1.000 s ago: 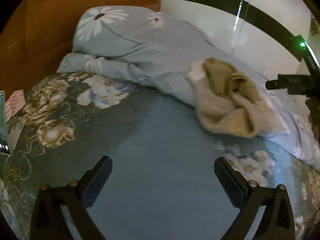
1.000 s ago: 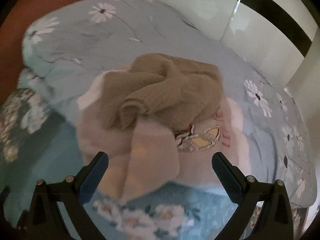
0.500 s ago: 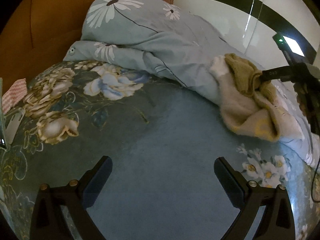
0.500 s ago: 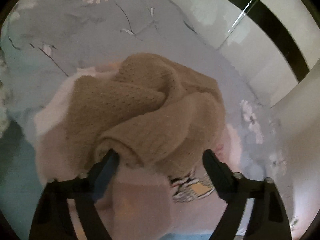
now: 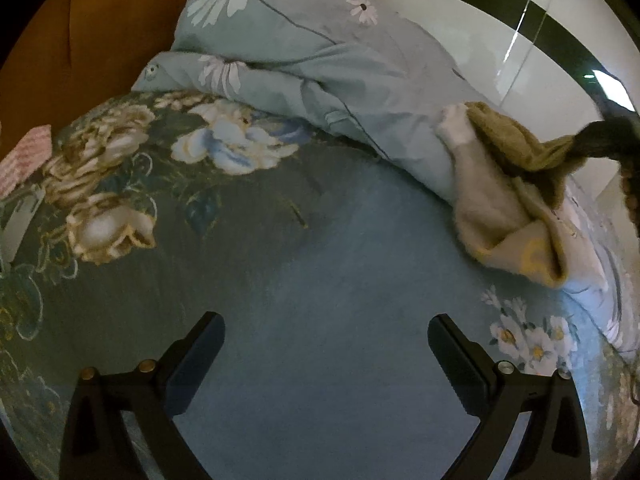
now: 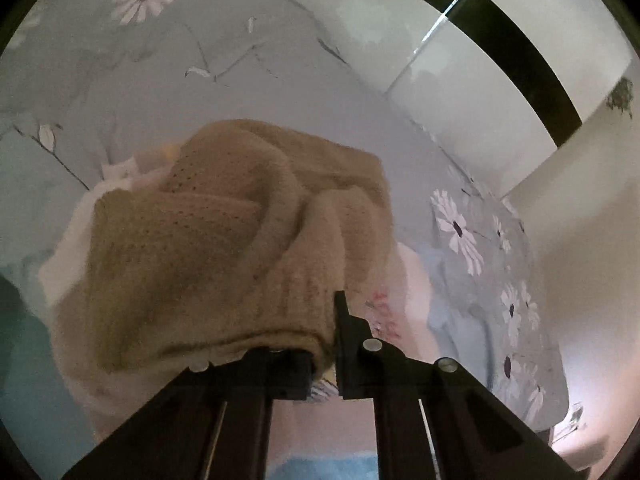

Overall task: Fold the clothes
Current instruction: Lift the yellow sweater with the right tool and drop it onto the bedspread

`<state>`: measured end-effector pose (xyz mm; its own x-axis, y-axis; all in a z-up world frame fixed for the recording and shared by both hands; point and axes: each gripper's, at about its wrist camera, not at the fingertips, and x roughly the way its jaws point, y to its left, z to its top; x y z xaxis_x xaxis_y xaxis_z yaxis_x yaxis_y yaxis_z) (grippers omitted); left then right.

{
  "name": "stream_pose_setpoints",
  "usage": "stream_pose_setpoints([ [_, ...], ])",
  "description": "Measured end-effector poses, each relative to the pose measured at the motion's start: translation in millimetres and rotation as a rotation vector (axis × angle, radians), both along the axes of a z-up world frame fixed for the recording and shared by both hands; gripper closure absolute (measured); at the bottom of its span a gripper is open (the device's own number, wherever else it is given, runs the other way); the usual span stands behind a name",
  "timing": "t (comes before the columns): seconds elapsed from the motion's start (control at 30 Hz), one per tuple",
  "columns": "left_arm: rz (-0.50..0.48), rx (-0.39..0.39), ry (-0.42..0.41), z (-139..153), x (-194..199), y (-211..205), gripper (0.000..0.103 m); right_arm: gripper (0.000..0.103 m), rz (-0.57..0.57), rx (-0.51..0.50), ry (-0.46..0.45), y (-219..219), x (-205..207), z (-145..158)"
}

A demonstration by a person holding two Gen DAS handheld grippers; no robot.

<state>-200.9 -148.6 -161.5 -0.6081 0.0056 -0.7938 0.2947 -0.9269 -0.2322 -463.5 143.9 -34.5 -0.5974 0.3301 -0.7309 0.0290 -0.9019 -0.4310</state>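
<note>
Tan knit sweater (image 6: 224,248) lies atop a pale garment (image 5: 488,200) on the daisy quilt (image 5: 320,60), by the white wall. Right tool (image 6: 330,344) clamped on its near fold. Left tool (image 5: 326,360) apart, empty, over the bed's blue floral sheet (image 5: 304,280), well short of the quilt.

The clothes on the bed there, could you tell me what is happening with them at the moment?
A person is working with two handheld grippers. The right gripper is shut on an edge of the brown knit sweater, which lies crumpled on a pale garment on the light blue duvet. The left gripper is open and holds nothing, above a bare stretch of the floral bedsheet. No folding shows yet.
</note>
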Motion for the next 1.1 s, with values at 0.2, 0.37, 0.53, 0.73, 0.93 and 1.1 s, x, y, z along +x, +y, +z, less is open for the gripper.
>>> stream_pose_setpoints([
  [0.2, -0.045, -0.013, 0.013, 17, 15, 15, 0.000, 0.096, -0.012, -0.186, 0.120, 47, 52, 76],
  [0.37, -0.102, 0.025, 0.027, 47, 45, 35, 0.000, 0.096, 0.003, -0.308, 0.197, 67, 129, 124],
  [0.53, -0.199, 0.042, 0.044, 78, 81, 57, 0.000, 0.096, 0.036, -0.365, 0.170, 81, 225, 140],
  [0.73, -0.238, 0.042, 0.107, 123, 120, 61, 0.000, 0.096, 0.069, -0.425, 0.148, 93, 318, 150],
  [0.93, -0.217, 0.014, 0.175, 162, 152, 49, 0.000, 0.096, 0.202, -0.462, 0.187, 57, 372, 186],
  [1.1, -0.143, -0.010, 0.248, 197, 177, 15, 0.000, 0.096, 0.340, -0.564, 0.261, 18, 404, 236],
])
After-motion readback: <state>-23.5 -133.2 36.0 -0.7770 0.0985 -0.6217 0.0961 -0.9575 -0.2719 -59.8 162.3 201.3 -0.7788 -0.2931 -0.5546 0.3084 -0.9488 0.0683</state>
